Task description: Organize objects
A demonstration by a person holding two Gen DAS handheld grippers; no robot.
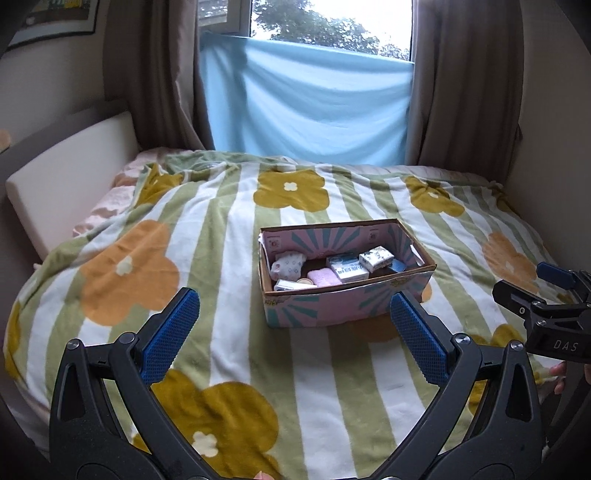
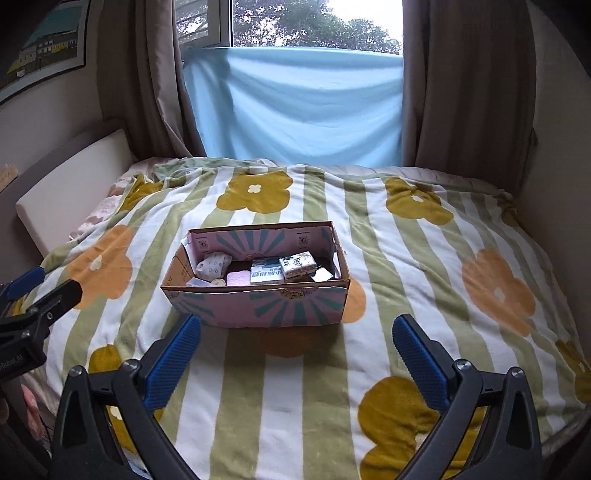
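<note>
Soft daylight came through the window (image 1: pixel 328 22), which was blown out white. Corners were dark, edges bent by fisheye, focus mostly sharp.

A cardboard box (image 2: pixel 258 306) sits on the blanket (image 2: pixel 406 258) near the middle of the bed. In the box, a rolled cloth bundle (image 2: pixel 213 265) lies at the left end, a folded washcloth (image 2: pixel 238 278) just right of it toward the near wall, then a flat packet (image 2: pixel 266 276), with a tissue pack (image 2: pixel 297 266) resting on that packet. Behind the bed a sheet (image 2: pixel 295 107) hangs across the window (image 2: pixel 314 22), with a curtain (image 2: pixel 469 85) on each side. A cushion (image 2: pixel 70 184) stands along the bed's left edge.
</note>
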